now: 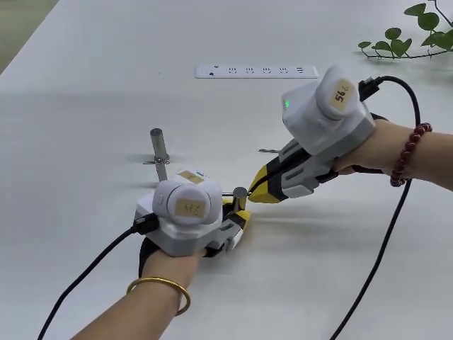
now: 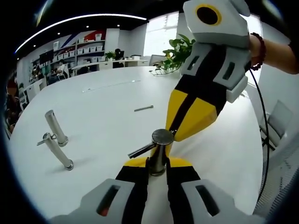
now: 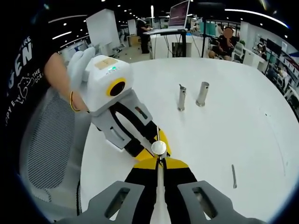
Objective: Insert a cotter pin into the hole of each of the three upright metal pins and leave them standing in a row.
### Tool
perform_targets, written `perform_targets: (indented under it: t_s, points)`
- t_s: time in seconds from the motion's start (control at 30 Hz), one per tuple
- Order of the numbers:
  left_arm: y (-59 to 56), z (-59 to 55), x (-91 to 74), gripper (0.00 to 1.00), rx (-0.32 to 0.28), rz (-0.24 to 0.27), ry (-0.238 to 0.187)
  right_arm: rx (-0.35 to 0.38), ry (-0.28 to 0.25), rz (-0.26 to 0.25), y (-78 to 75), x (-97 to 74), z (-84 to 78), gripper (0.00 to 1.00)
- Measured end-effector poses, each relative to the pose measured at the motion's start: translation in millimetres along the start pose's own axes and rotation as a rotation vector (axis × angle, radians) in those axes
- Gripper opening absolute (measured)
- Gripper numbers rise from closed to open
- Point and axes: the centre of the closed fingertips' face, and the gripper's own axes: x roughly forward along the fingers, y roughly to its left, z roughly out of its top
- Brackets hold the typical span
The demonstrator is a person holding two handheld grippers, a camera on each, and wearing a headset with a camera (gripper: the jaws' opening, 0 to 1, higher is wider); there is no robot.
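A short upright metal pin (image 1: 239, 193) stands between both grippers. My left gripper (image 2: 158, 164) is shut on its lower shaft (image 2: 159, 156). A thin cotter pin (image 2: 140, 150) passes through the hole near its top. My right gripper (image 3: 159, 161) is shut on that cotter pin's other end, its yellow tips (image 2: 187, 121) touching the pin head (image 3: 159, 147). Two more upright pins stand to the left: a bare one (image 1: 157, 144), and one (image 1: 163, 170) with a cotter pin across its top (image 2: 46, 138).
A loose cotter pin (image 1: 267, 151) lies on the white table beyond the right gripper. A white power strip (image 1: 256, 71) lies farther back, and plant leaves (image 1: 417, 35) reach in at the far right. Black cables trail from both grippers toward me.
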Motion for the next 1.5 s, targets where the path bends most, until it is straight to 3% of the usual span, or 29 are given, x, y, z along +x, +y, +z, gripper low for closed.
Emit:
perform_targets:
  t_s: [0.33, 0.77, 1.07, 1.5]
  points:
    - [0.6, -1.6, -0.7, 0.12, -0.002, 0.001, 0.009, 0.01, 0.003, -0.003, 1.4, 0.9, 0.5, 0.0]
    - [0.9, -0.7, -10.5, 0.28, 0.03, -0.021, 0.001, 0.049, -0.012, -0.024, -0.3, -0.3, 4.4, 0.12]
    - [6.3, -3.4, -27.8, 0.37, 0.023, -0.017, 0.008, 0.047, -0.025, -0.029, 1.4, 7.3, 11.8, 0.18]
    - [17.1, 2.4, -59.7, 0.52, 0.036, -0.006, -0.008, 0.023, 0.001, -0.026, 4.8, 18.6, 10.0, 0.15]
